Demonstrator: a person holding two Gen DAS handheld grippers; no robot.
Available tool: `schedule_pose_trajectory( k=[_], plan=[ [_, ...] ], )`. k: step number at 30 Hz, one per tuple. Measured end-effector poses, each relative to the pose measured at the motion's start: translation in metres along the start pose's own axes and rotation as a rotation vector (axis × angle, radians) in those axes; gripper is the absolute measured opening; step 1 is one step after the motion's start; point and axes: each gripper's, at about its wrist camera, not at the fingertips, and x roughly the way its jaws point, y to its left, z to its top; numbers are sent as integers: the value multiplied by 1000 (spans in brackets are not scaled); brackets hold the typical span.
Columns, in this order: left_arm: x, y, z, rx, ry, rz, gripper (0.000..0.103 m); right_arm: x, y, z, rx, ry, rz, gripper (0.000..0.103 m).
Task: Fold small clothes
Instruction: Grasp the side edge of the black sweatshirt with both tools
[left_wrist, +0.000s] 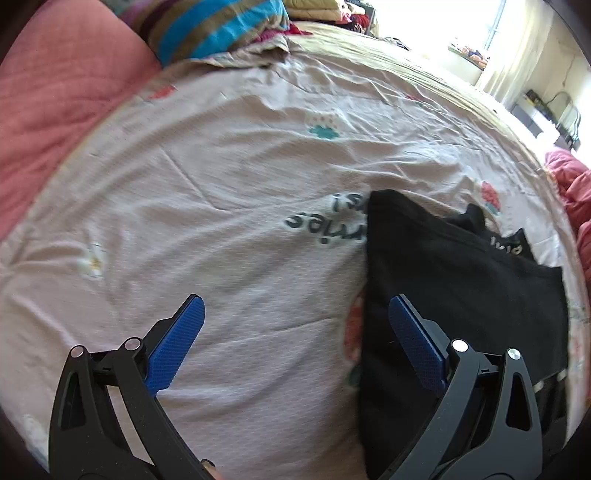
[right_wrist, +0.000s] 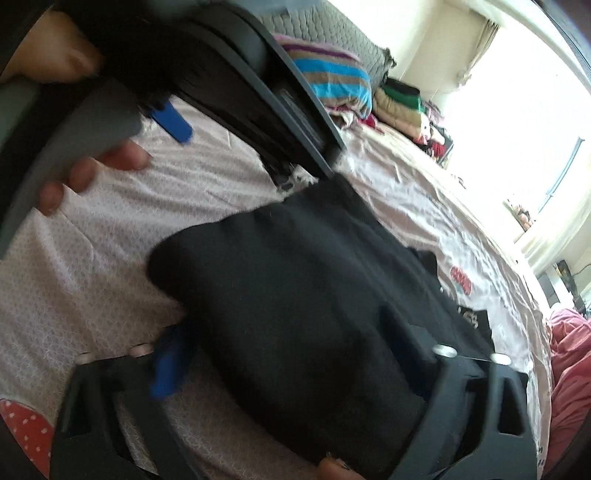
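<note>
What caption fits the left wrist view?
Open left gripper poised over the bedsheet, one finger above the edge of a black garment.

- The left wrist camera is sitting just behind the left gripper (left_wrist: 295, 314), looking steeply down and close onto the bedsheet (left_wrist: 240, 184), with the black garment (left_wrist: 461, 288) lying to the right of its fingers
- The right wrist camera is riding behind the right gripper (right_wrist: 280, 332), tilting and blurring, facing across the black garment (right_wrist: 295, 280) at very close range
- Both views are sharing the black garment, the bedsheet around it, the striped blanket (left_wrist: 221, 33) beyond it and the bright window (right_wrist: 535, 92) far past the garment
</note>
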Motion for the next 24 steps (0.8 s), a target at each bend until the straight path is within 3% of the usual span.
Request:
schedule_pose_trajectory(
  k=[2, 4, 7, 12, 13, 15, 16, 18, 20, 24],
  plan=[
    [5, -4, 3, -24, 24, -54, 93, -7, -3, 0, 7, -33, 17, 57],
    [10, -9, 5, -42, 46, -102, 93, -15, -6, -1, 15, -63, 35, 25],
    [19, -21, 10, -52, 79, -143, 93, -25, -14, -5, 30, -99, 53, 9],
    [22, -46, 11, -27, 90, -160, 93, -46, -23, -12, 38, -169, 21, 7],
    [22, -50, 12, -23, 87, -165, 89, -50, -25, -13, 42, -180, 13, 7],
    [19, -61, 13, -18, 85, -192, 58, -57, -33, -15, 58, -202, -3, 7],
    [17, -66, 13, -14, 85, -199, 37, -59, -36, -15, 66, -207, -6, 7],
    [10, -76, 14, 5, 69, -192, 30, -65, -44, -19, 94, -221, -15, 7],
    [-1, -90, 15, 39, 41, -184, 16, -72, -52, -23, 126, -237, -25, 7],
    [-20, -111, 17, 87, 0, -171, 14, -87, -65, -32, 193, -270, -38, 6]
  ],
)
